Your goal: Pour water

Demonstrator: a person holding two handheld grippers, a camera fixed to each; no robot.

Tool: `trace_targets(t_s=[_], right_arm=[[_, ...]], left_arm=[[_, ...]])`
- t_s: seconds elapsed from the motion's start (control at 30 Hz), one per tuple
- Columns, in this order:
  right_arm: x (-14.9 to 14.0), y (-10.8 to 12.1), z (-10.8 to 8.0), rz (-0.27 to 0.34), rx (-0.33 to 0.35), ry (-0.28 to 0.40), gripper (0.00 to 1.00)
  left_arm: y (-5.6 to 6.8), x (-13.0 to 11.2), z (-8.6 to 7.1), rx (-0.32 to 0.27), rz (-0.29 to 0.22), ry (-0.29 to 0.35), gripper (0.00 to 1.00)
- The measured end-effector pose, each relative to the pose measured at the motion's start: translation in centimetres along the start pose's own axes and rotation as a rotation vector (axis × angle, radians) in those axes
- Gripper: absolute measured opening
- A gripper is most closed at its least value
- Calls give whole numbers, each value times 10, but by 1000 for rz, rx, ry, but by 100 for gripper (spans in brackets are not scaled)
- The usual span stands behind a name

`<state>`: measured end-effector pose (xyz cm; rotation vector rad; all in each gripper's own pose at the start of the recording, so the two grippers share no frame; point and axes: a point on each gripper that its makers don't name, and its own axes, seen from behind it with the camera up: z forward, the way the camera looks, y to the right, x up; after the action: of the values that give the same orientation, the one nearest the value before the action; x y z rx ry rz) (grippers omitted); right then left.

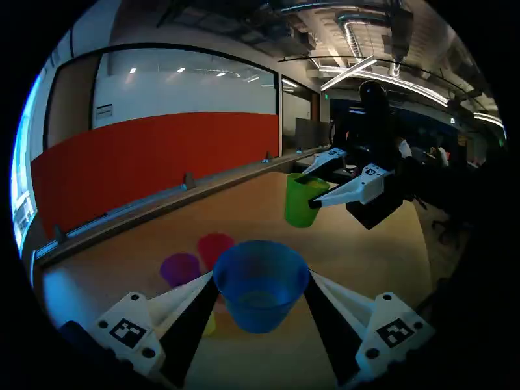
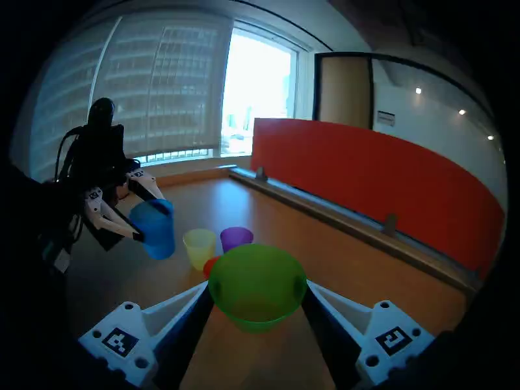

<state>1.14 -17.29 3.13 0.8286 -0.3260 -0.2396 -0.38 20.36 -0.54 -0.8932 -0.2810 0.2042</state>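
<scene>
the left gripper (image 1: 260, 281) is pinching an upright translucent blue plastic cup (image 1: 261, 305); the right gripper (image 2: 257, 287) is clamping a translucent green plastic cup (image 2: 257, 299), hovering ahead, well apart.

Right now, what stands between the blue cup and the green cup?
A yellow cup, a purple cup and a red cup, seen in the right gripper view.

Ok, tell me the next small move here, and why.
Probably bring the blue cup toward the green cup: both are held upright, well apart, and the blue one seems to hold some water.
</scene>
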Motion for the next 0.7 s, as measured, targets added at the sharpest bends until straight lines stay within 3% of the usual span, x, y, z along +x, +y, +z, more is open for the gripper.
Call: trace_targets(t_s=[0.7], right_arm=[[29,-1,-14,-10,-17,72,91]], left_arm=[[-12,47,-16,46,-77,180,87]])
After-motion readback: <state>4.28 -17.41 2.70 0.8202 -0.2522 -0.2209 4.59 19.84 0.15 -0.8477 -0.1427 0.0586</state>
